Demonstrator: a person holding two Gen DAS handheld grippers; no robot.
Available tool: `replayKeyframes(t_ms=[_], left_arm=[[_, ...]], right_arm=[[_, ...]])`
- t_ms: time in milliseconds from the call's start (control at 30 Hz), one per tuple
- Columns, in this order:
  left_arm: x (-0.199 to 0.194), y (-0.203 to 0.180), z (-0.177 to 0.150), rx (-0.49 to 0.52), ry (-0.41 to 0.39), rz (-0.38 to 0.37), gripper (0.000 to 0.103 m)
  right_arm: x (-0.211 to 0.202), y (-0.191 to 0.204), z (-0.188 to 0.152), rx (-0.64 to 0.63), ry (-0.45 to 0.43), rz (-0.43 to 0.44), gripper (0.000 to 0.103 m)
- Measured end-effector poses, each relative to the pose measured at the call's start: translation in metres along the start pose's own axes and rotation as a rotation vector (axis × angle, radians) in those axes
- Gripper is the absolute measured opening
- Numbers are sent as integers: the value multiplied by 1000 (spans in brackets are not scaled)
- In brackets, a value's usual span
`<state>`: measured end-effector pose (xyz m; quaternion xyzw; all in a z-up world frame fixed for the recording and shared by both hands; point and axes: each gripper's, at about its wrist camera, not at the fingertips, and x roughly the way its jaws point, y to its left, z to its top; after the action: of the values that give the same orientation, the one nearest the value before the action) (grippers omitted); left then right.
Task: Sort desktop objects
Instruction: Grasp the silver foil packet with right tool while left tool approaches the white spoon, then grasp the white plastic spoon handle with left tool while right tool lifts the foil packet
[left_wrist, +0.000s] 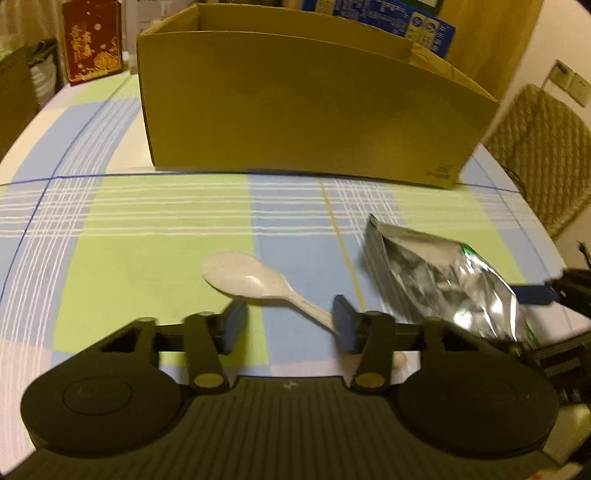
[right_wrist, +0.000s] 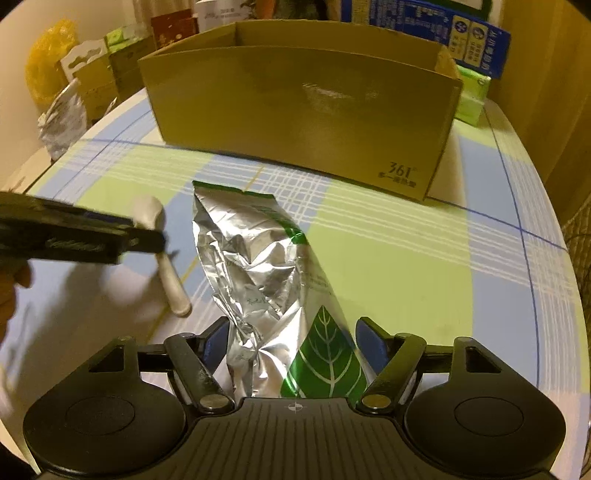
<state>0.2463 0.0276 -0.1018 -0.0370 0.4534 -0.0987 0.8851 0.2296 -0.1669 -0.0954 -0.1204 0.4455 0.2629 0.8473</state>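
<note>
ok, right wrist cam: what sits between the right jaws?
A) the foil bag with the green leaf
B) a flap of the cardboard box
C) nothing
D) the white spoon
A: the foil bag lies with its leaf end between the open jaws of the right gripper; the white spoon lies off to the left and the cardboard box stands further back on the table.
</note>
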Motion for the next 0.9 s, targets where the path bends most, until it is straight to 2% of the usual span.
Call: replayKeyframes(t_ms=[67,100,133,200,333,367,400,433,467,500,533,667,767,833,900], left_arm=[[-8,5,-2,43,8,22,28],[-10,7,-4,70,28,57,17],[-11,11,-6,86,41,85,15],[-12,22,-9,63,53,90,15],[-18,26,-6,-3,13,31,17],[-18,24,-5,-20,4,17,19],[-18,21,-4,-38,-8,-8,28],[-18,18,-3,-50,-15,-22,40],[-17,15,-2,-59,-22,-27,47],[-15,13,-1,-72,-28,-32,60],[-13,11,0,-86,-34,-42,68],[0,4,2,-90,-24,-9,69],[6,2,2,-67,-24,29,61],[4,2,2,-18,-15,57,32],[0,4,1,27,10,75,20]], right_arm=[[0,-2,-1,5,-8,-3,70],[0,-2,-1,8,-11,-1,70],[0,-2,-1,10,-12,1,71],[0,-1,-1,7,-17,1,71],[-5,1,2,9,-51,11,72],[-6,2,2,9,-61,8,73],[-7,2,2,8,-66,2,74],[-7,2,3,9,-68,-5,76],[-7,0,2,14,-67,-8,79],[-6,-1,2,20,-64,-9,80],[-6,-2,2,24,-62,-12,82],[-3,-3,3,15,-58,-14,85],[0,-2,3,2,-55,-7,85],[1,-3,3,5,-51,-5,86],[3,-5,3,12,-50,-2,86]])
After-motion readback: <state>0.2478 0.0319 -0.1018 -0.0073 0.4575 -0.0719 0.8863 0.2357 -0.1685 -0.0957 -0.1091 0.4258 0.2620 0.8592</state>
